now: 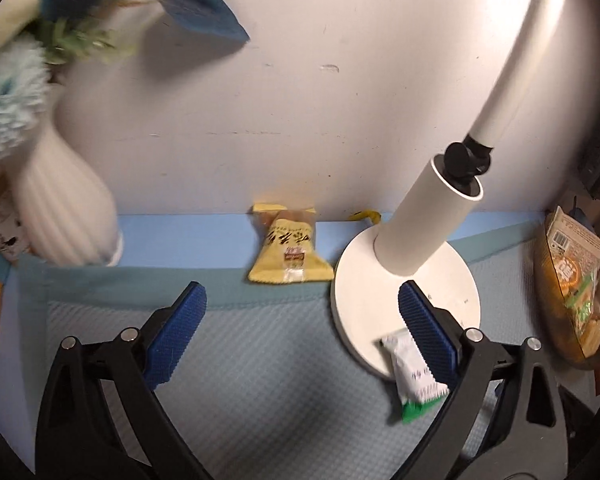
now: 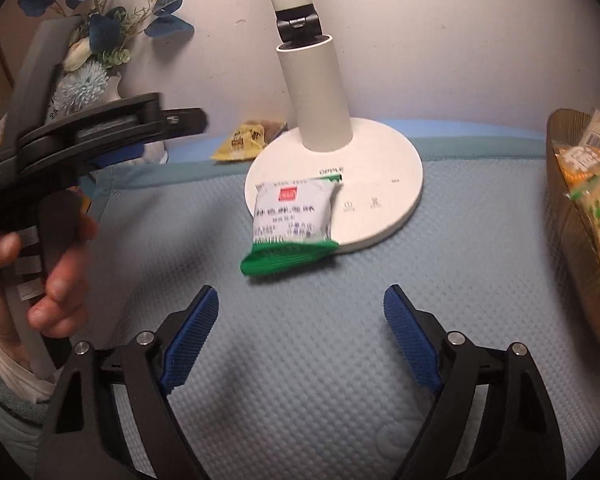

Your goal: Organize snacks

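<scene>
Green-white packet [image 2: 290,224] lies half on lamp base [image 2: 388,160], long axis pointing away, dead ahead of right gripper [image 2: 300,332]. Both grippers gape empty; left gripper [image 1: 300,332] sits beside it.

Word "OPPLE" printed on lamp base [image 2: 380,160], just behind upper edge of white-and-green snack packet [image 2: 292,216]. Small power and lamp symbols printed on same base, right of packet. Red square logo and rows of dark characters on packet front, blurred, not readable. Dark characters and small red label on yellow snack packet [image 1: 286,254] by the wall, not readable. Barcode on pale packet [image 1: 572,240] standing in the bag at right edge; digits too small to read.
</scene>
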A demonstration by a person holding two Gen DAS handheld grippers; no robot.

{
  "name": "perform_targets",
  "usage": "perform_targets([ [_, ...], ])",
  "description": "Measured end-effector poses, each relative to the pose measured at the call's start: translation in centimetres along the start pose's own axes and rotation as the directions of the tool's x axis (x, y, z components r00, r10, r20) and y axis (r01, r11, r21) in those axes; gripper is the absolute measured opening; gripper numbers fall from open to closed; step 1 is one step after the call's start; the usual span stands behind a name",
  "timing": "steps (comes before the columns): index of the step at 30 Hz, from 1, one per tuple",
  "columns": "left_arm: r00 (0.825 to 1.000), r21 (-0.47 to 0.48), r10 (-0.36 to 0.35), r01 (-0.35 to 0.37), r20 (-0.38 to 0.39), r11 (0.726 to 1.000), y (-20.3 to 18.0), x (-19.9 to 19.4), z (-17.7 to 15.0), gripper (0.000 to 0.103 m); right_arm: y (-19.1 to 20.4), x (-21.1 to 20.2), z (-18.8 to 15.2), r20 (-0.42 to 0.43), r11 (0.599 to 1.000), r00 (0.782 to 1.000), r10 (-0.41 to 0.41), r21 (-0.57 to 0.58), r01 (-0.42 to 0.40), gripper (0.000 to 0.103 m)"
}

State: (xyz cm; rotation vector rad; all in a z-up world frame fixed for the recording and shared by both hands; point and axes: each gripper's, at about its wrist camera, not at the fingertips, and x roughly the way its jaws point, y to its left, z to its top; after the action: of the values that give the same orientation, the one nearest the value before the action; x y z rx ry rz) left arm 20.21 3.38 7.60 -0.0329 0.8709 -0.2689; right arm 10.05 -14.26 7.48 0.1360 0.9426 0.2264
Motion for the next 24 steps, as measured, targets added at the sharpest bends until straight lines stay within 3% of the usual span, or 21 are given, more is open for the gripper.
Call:
perform_targets([
  [3, 0.994, 0.078, 0.109, -0.106, -0.029, 0.991, -1.0, 4.1, 1.4, 0.093, 1.3, 1.7, 0.5, 0.042, 0.997, 0.997, -0.065, -0.034, 0.067, 0.081],
  [7, 0.985, 0.076, 0.144, -0.138, -0.091, 0.988, -0.4, 8.1, 2.1, 0.083, 1.8, 2.5, 0.4, 0.092, 0.988, 0.987, -0.133, -0.064, 0.139, 0.079],
  [9, 0.987, 0.056, 0.118, -0.113, -0.105, 0.992, 0.2, 9.0, 2.1, 0.059, 1.8, 2.5, 0.5, 0.1, 0.987, 0.985, -0.142, -0.063, 0.148, 0.071],
  [11, 0.993, 0.04, 0.074, -0.071, -0.097, 0.997, 0.5, 9.2, 2.0, 0.046, 1.8, 2.7, 0.4, 0.102, 0.981, 0.98, -0.173, -0.071, 0.18, 0.061],
  [15, 0.995, 0.054, 0.081, -0.078, -0.051, 0.996, 0.3, 7.8, 1.5, 0.034, 1.6, 2.7, -0.1, 0.106, 0.975, 0.976, -0.191, -0.099, 0.201, 0.045],
  [20, 0.998, 0.034, 0.054, -0.053, -0.021, 0.998, 0.6, 2.7, -0.7, 0.033, 0.4, 1.8, -0.8, 0.084, 0.98, 0.982, -0.168, -0.09, 0.175, 0.045],
  [24, 1.0, 0.072, 0.015, -0.014, -0.012, 0.997, -0.5, -3.4, -5.8, 0.033, -2.1, -1.4, -3.5, 0.035, 0.996, 0.998, -0.061, -0.057, 0.063, 0.045],
])
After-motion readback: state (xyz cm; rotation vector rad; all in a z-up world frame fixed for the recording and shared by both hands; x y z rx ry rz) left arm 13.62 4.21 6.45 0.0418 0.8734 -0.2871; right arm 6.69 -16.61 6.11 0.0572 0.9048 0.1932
